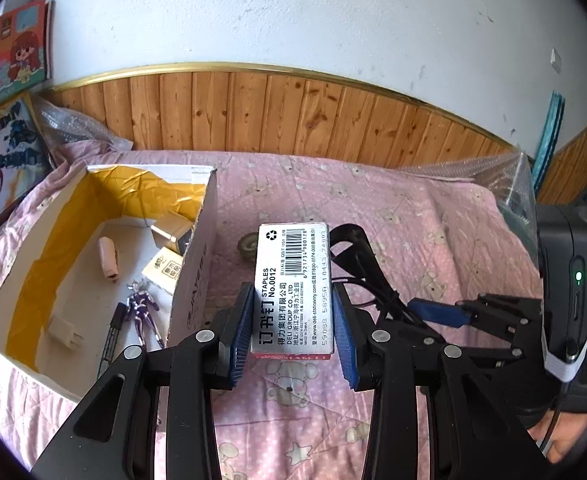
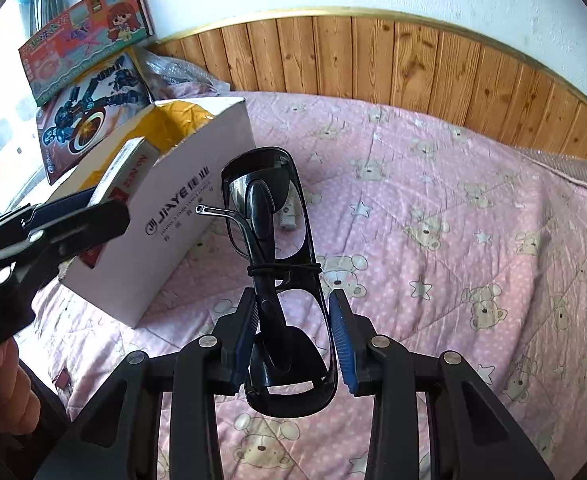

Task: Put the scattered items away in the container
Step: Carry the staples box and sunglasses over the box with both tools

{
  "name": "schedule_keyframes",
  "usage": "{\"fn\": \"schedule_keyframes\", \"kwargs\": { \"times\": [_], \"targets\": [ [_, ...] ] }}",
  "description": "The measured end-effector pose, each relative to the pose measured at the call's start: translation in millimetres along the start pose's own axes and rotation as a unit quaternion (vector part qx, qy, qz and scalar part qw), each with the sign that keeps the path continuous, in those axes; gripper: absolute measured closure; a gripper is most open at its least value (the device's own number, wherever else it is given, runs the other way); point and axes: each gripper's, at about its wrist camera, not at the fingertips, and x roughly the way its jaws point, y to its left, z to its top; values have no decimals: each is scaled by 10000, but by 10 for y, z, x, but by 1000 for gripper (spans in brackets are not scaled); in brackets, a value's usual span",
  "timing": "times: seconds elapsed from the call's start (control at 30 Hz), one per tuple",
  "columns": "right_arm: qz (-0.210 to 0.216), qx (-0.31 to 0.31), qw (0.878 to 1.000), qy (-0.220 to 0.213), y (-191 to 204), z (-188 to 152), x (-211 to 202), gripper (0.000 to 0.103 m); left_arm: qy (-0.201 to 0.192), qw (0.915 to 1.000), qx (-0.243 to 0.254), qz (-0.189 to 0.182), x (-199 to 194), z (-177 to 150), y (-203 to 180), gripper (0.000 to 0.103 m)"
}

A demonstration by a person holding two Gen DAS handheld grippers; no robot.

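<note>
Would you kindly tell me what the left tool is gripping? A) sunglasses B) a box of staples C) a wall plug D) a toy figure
B: the left tool has its blue pads clamped on the box of staples, printed "STAPLES No.0012", held above the pink quilt.

The white cardboard box [image 1: 197,248] is standing open-topped on the pink bed quilt [image 2: 453,240], so the way in from above is lying free. Its tall near wall is rising between the quilt and the interior, blocking any low sideways entry. Inside, a toy figure [image 1: 143,308], a white plug [image 1: 67,330], a small pink item [image 1: 108,262] and little cartons [image 1: 173,232] are taking up the floor's right half, while the left part is staying bare. To the box's right, a wide stretch of quilt is lying open. The left claw [image 1: 291,328] with its staple box [image 1: 293,284] and the right claw [image 2: 293,336] with its black glasses [image 2: 269,240] are crowding each other just beside the box.
</note>
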Motion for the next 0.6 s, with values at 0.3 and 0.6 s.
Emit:
{"fn": "schedule_keyframes", "kwargs": {
  "times": [0.3, 0.6],
  "targets": [
    [135, 165, 9992, -338, 141, 30, -266, 66, -341, 9981, -474, -181, -260, 222, -79, 64],
    [488, 608, 9946, -682, 144, 225, -461, 65, -457, 9955, -687, -466, -329, 336, -18, 64]
  ]
}}
